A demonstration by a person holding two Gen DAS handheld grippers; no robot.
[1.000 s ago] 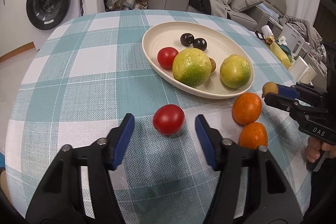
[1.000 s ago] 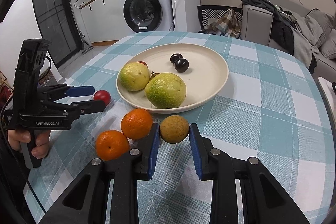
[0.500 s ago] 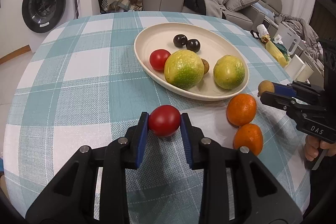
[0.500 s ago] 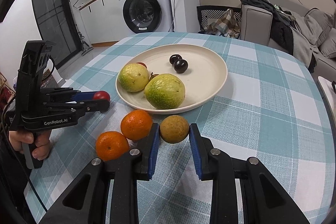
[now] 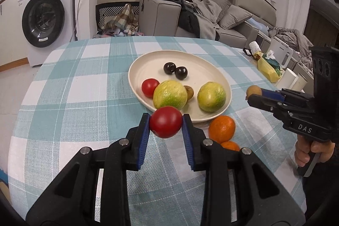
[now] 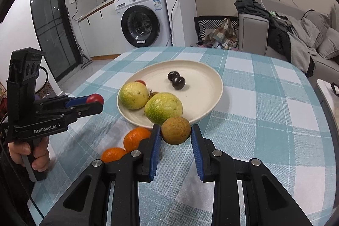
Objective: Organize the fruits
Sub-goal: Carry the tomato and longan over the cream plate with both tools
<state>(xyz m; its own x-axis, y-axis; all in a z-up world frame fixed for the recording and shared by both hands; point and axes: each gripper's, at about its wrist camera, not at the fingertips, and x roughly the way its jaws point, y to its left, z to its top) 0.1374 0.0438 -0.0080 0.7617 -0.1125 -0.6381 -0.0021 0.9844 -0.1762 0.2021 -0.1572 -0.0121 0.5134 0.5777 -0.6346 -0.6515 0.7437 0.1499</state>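
Tomato (image 5: pixel 165 121) squeezed tight in my left gripper (image 5: pixel 165 123), off table. Brown fruit (image 6: pixel 175 130) squeezed in my right gripper (image 6: pixel 175 132). Plate (image 5: pixel 214 69) just ahead. Carry slow, set down in bare spot, then let go.

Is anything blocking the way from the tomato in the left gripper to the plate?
Partly. The held tomato is at the plate's near rim, where a big green-yellow fruit and a second tomato sit. The plate's far side, beyond two dark fruits, is bare.
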